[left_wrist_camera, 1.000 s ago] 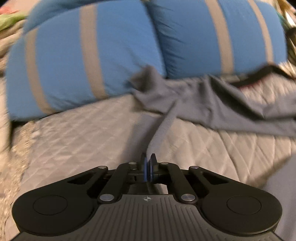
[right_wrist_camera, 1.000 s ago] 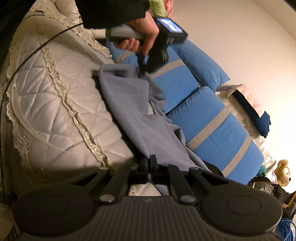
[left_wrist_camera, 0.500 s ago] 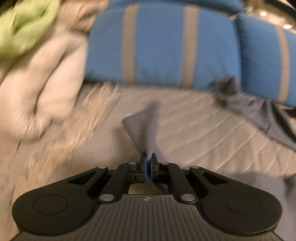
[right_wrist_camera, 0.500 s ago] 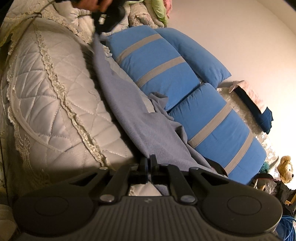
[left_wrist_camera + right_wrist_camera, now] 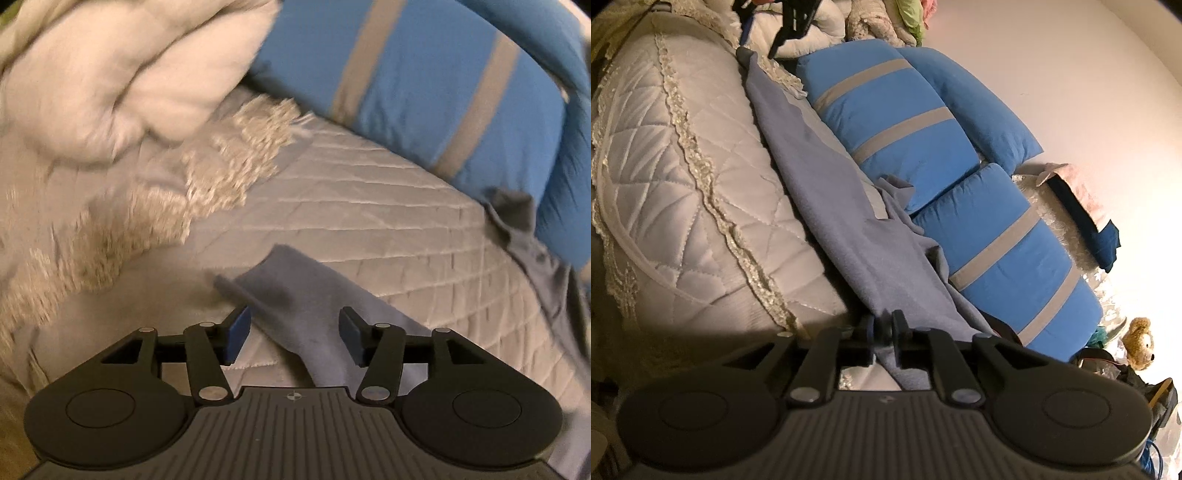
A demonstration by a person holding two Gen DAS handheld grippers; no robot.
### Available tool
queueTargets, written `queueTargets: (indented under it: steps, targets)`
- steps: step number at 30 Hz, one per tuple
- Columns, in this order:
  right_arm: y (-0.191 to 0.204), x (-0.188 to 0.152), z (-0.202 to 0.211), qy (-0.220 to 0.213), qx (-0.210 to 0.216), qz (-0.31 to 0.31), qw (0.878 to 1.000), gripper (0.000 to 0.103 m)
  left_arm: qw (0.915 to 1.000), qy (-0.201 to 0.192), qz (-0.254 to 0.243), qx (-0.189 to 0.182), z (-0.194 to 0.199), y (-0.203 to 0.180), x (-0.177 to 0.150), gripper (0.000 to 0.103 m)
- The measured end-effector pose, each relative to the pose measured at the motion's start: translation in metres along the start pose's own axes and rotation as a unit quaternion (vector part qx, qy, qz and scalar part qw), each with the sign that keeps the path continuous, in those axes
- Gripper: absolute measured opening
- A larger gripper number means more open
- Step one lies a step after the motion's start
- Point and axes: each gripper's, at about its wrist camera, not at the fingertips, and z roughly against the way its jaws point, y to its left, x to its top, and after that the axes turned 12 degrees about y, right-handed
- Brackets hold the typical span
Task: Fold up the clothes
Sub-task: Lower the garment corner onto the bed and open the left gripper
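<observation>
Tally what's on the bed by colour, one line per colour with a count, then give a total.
Blue: 3, striped pillow, striped pillow, plain pillow.
Grey-blue: 1, the garment, its near end in the right gripper, its far end beside the open left gripper.
White: 1, the fluffy blanket.
Total: 5.

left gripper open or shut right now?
Open. The left gripper has its blue pads wide apart, and the grey garment lies loose between them on the quilt.
</observation>
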Motion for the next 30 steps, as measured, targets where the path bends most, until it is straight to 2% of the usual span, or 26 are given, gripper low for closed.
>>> queueTargets:
  steps: [3,5,7,10,18,24,26,30]
  targets:
    - [0.001,0.0,0.0,-0.001,-0.004,0.0,1.0,0.029,0.9966,0.026,0.068,-0.038,-0.009,0.026,0.002,0.051]
    - [0.002,0.0,0.0,-0.001,-0.006,0.0,1.0,0.029,0.9905,0.041,0.108,-0.075,-0.017,0.043,0.002,0.051]
    - [0.002,0.0,0.0,-0.001,-0.006,0.0,1.0,0.029,0.9834,0.05,0.137,-0.108,-0.024,0.057,0.002,0.05]
    - [0.002,-0.001,0.0,-0.001,-0.006,-0.001,1.0,0.029,0.9774,0.047,0.156,-0.135,-0.025,0.069,0.001,0.049]
    - [0.001,-0.002,0.001,-0.003,-0.004,-0.001,1.0,0.03,0.979,0.03,0.152,-0.133,-0.028,0.068,0.002,0.048]
    - [0.0,-0.001,0.001,-0.003,-0.003,-0.002,1.0,0.03,0.986,0.022,0.132,-0.099,-0.028,0.063,0.001,0.034]
    - [0.0,-0.001,0.001,-0.003,-0.003,-0.002,1.0,0.03,0.9857,0.019,0.134,-0.1,-0.029,0.066,0.001,0.03]
    - [0.0,-0.002,0.001,-0.005,-0.005,-0.001,1.0,0.03,0.9839,0.015,0.141,-0.109,-0.031,0.072,0.001,0.03]
